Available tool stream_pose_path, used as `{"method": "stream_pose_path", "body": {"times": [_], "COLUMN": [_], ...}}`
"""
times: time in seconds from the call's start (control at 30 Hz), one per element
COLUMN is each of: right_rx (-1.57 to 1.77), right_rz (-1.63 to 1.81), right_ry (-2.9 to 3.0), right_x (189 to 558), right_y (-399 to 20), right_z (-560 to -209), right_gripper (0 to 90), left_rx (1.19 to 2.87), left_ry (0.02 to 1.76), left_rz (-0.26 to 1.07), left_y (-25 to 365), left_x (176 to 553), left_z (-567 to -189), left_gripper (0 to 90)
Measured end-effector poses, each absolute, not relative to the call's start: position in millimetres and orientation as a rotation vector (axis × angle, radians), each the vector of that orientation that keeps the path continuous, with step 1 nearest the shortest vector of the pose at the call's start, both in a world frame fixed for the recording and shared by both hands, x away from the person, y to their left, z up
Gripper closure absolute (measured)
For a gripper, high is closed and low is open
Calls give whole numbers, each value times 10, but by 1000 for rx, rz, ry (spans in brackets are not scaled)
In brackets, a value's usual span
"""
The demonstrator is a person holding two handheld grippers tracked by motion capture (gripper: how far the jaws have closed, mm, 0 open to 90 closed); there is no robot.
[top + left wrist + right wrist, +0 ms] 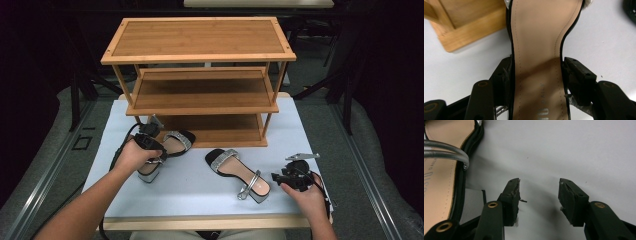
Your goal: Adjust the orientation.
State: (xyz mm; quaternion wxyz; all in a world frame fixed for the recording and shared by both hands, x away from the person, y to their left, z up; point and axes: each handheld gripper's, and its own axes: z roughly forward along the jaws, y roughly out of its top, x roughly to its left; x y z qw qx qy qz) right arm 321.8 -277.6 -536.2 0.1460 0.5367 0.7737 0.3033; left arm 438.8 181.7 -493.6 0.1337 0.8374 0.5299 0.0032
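Two black heeled sandals with tan insoles and silver straps lie on the white table top [190,195]. My left gripper [158,150] grips the left sandal [172,145] just in front of the rack's bottom shelf. In the left gripper view my left gripper [537,63] has both pads pressed against the sides of the sandal [541,30] at the narrow waist of its sole. The right sandal [240,172] lies at the table's middle, heel toward me. Just to its right, my right gripper [276,176] rests. In the right gripper view my right gripper [539,185] stands open over bare table, with the sandal [441,177] at its left.
A three-tier wooden shoe rack [200,57] stands at the back of the table, all shelves bare; its foot [466,27] is close to the held sandal's toe. A wooden strip [200,221] edges the table's front. Dark floor and metal stands surround the table.
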Motion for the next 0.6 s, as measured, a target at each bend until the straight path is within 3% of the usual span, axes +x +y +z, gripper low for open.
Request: {"method": "stream_pose_path", "body": {"times": [0.27, 0.6], "right_rx": [1537, 1541], "right_rz": [878, 876], "right_ry": [2234, 2233], "right_x": [3225, 3223], "right_y": [-2767, -2773], "right_z": [-5375, -5377], "right_gripper": [507, 503], "left_rx": [2467, 2400], "left_ry": [1497, 1388], "left_rz": [-12, 7], "left_y": [1817, 2102], "left_x": [4359, 4094], "left_z": [-4973, -4450], "left_gripper": [398, 352]}}
